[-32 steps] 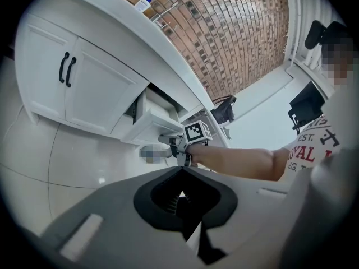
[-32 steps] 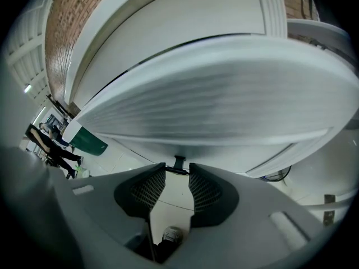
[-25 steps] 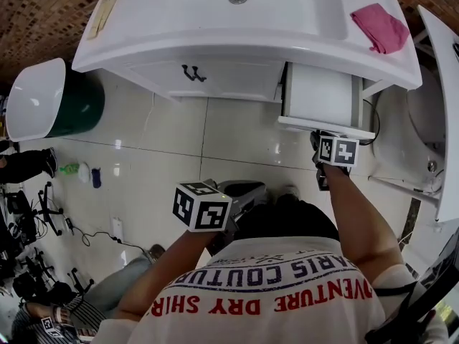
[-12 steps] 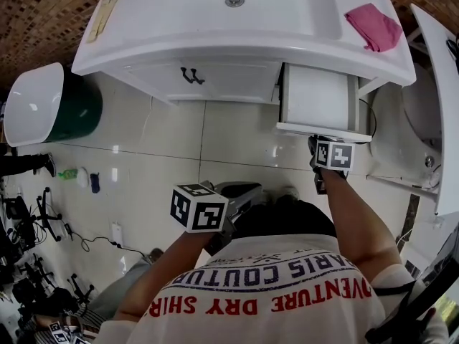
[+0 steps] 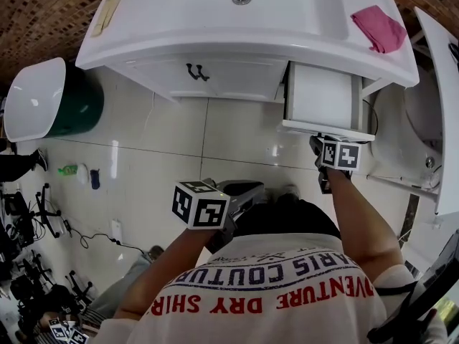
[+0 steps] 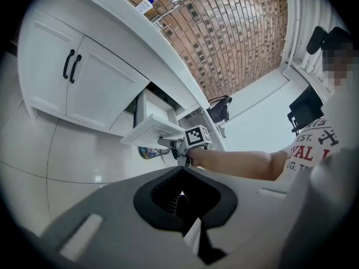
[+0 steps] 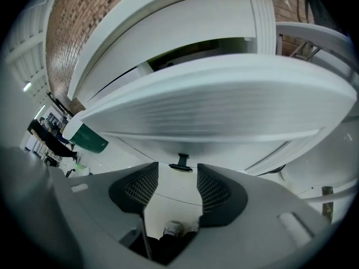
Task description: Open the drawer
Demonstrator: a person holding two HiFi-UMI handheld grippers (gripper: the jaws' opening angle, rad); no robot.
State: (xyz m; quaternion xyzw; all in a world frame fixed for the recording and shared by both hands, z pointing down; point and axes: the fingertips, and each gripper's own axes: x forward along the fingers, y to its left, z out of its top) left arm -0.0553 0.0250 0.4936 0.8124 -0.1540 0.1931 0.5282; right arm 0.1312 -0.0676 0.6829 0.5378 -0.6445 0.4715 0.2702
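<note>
With the drawer (image 5: 319, 95) pulled out, the right gripper (image 7: 176, 178), fingers opening clear of the drawer's handle (image 7: 180, 162), should back straight off without snagging it; the left gripper (image 6: 180, 194) has its fingers together.

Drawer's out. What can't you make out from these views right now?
Drawer handle: head view, hidden under the right gripper, whose jaws are opening with the handle at their tips, untouched.
Inside of the drawer: right gripper view, blocked by its front.
Floor items, left: head view, too small.

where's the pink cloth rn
Head view, upper right: the pink cloth lies on the white countertop, right of the basin, above the open drawer.
</note>
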